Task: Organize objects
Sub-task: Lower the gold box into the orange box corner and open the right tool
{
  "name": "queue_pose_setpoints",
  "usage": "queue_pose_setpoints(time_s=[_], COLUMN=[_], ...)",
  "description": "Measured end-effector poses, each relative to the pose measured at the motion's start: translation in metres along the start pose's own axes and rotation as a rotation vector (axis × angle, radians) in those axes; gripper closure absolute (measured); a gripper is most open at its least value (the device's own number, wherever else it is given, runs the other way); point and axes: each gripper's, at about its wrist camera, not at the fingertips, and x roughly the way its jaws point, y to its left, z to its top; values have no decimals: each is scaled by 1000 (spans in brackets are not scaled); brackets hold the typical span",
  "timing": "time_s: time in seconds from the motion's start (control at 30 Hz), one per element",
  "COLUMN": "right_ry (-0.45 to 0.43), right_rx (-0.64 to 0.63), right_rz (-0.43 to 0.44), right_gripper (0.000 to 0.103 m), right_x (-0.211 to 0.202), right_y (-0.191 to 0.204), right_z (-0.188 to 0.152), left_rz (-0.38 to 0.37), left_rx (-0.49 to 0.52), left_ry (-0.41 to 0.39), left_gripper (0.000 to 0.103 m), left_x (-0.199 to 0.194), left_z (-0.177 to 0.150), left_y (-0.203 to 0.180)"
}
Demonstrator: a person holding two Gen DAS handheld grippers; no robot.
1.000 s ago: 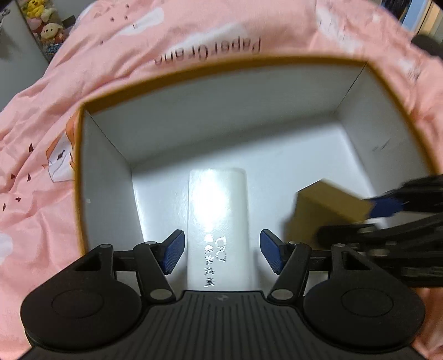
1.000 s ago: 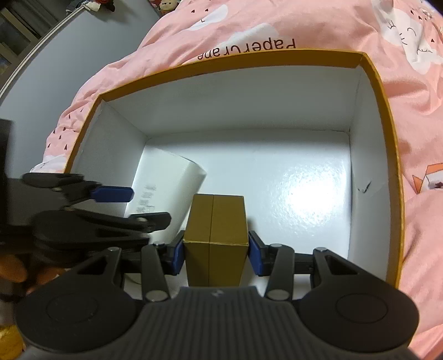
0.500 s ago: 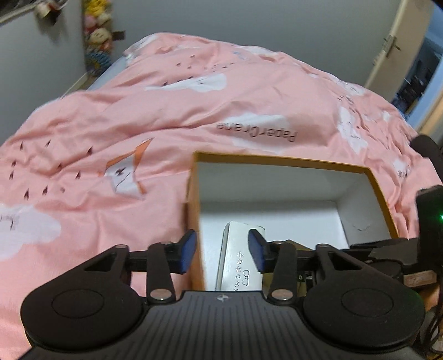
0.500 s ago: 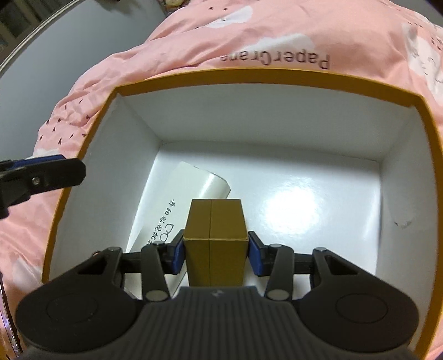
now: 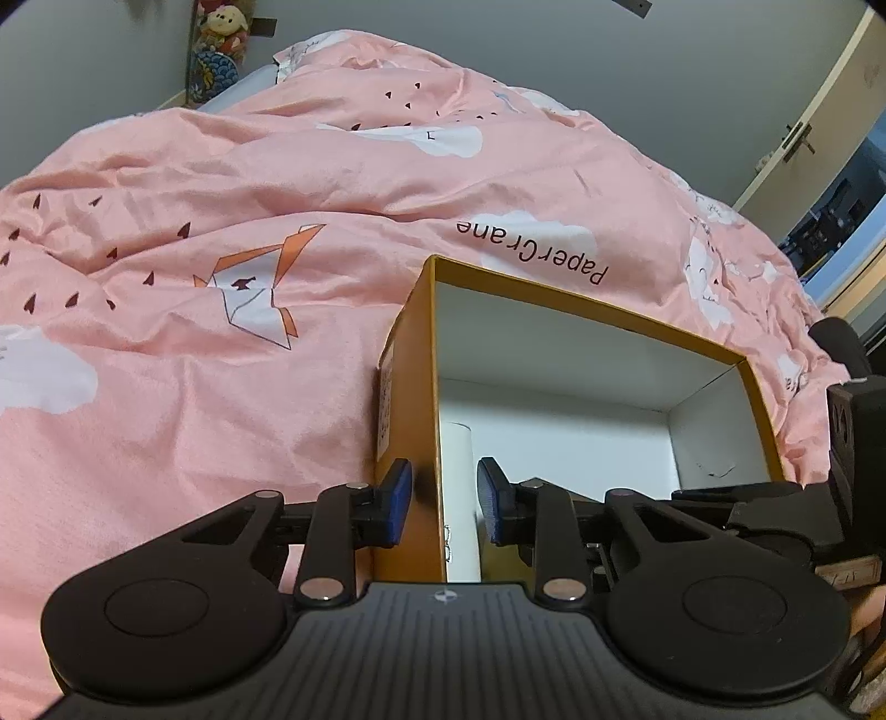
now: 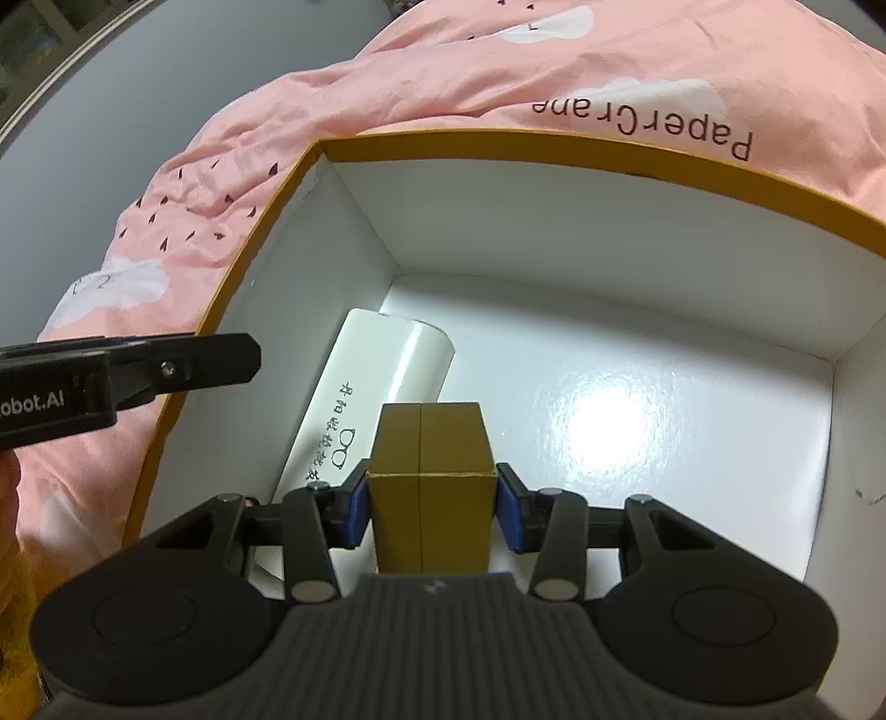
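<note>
An open orange box with white inside (image 5: 410,387) (image 6: 609,149) sits on a pink bed cover. A white glasses case (image 6: 382,387) lies inside along its left wall; a strip of it shows in the left wrist view (image 5: 458,498). My right gripper (image 6: 432,507) is shut on a small brown box (image 6: 429,476) and holds it inside the orange box, beside the case. My left gripper (image 5: 440,501) is open and empty, its fingers either side of the orange box's left wall. It shows in the right wrist view (image 6: 166,371) at the left rim.
The pink bed cover (image 5: 221,249) with clouds and paper-crane print spreads all around the box. Soft toys (image 5: 221,33) stand at the far wall. A door (image 5: 819,127) is at the far right.
My left gripper has pulled back out of the orange box, leaving the white case inside, and now straddles the left wall. My right gripper has moved the brown box slightly further in.
</note>
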Motion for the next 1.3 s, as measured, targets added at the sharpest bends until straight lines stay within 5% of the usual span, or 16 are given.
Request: queue_pose_setpoints(time_s=[0.2, 0.43, 0.67, 0.83, 1.3], right_ry=[-74, -62, -28, -60, -17], right_rx=[-143, -566, -897, -890, -562], right_rz=[-168, -329, -385, -403, -314], right_gripper=[56, 56, 56, 46, 46], right_x=[-1, 21, 38, 34, 17], right_y=[13, 37, 55, 48, 5], right_z=[25, 33, 32, 40, 32], left_rz=[4, 8, 23, 14, 19], left_rx=[-5, 5, 9, 4, 3], left_ry=[11, 17, 29, 30, 32], left_gripper=[71, 73, 74, 74, 74], left_x=[6, 11, 19, 20, 19], left_z=[1, 4, 9, 9, 7], left_y=[2, 4, 4, 6, 6])
